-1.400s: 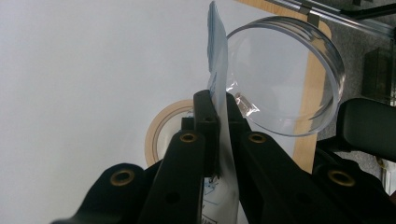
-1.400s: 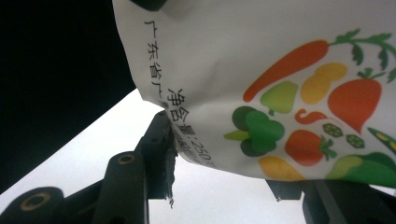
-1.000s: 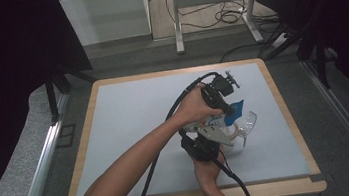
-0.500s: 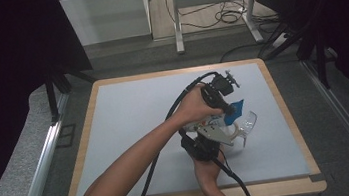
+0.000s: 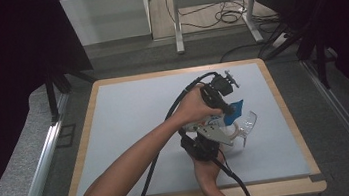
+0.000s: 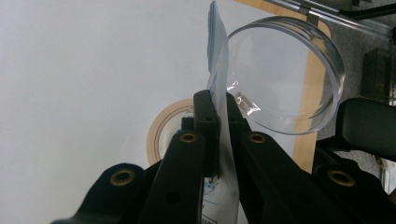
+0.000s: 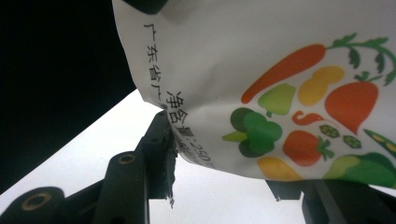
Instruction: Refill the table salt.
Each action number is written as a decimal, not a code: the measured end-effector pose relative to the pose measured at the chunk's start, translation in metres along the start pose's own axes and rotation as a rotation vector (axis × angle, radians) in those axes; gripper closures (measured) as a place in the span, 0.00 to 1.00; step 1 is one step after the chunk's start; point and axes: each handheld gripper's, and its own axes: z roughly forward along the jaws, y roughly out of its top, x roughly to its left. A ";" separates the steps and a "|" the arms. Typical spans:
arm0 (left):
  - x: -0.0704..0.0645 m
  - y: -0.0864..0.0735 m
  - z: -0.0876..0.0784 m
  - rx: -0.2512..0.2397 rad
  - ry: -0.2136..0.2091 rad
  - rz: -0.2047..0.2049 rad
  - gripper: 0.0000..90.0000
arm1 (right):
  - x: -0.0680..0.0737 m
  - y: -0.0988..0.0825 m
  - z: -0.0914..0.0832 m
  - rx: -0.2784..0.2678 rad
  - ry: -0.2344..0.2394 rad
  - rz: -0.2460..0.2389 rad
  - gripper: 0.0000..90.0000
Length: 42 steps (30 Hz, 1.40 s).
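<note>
A white bag (image 7: pixel 261 56) printed with colourful vegetables, blue on its other side (image 5: pixel 234 108), hangs over the middle right of the table. My left gripper (image 5: pixel 227 102) comes in from above. Its jaws are shut on the bag's thin upper edge (image 6: pixel 217 60), seen edge-on in the left gripper view, where the gripper (image 6: pixel 217 100) is at the centre. My right gripper (image 5: pixel 224 128) sits lower and nearer to me. In the right gripper view this gripper (image 7: pixel 224 156) has its jaws on either side of the bag's lower part, closed on it. A clear round dish (image 6: pixel 285 79) lies just beyond the bag (image 5: pixel 247 122).
A roll of beige tape (image 6: pixel 159 130) lies flat on the pale blue table top (image 5: pixel 129 118) under the left gripper. The wooden table edge (image 6: pixel 312 88) runs close behind the dish. Black cables trail from both grippers toward me.
</note>
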 end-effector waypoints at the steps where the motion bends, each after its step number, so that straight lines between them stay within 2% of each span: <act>1: 0.000 -0.001 0.000 0.002 -0.001 0.001 1.00 | 0.000 0.000 0.000 0.000 0.000 0.000 0.57; 12: 0.003 -0.005 0.001 -0.002 -0.002 -0.015 1.00 | 0.002 -0.003 0.001 0.005 0.008 0.000 0.57; 42: 0.005 -0.007 0.003 -0.007 -0.008 -0.016 1.00 | 0.001 -0.005 0.003 0.009 0.009 -0.004 0.57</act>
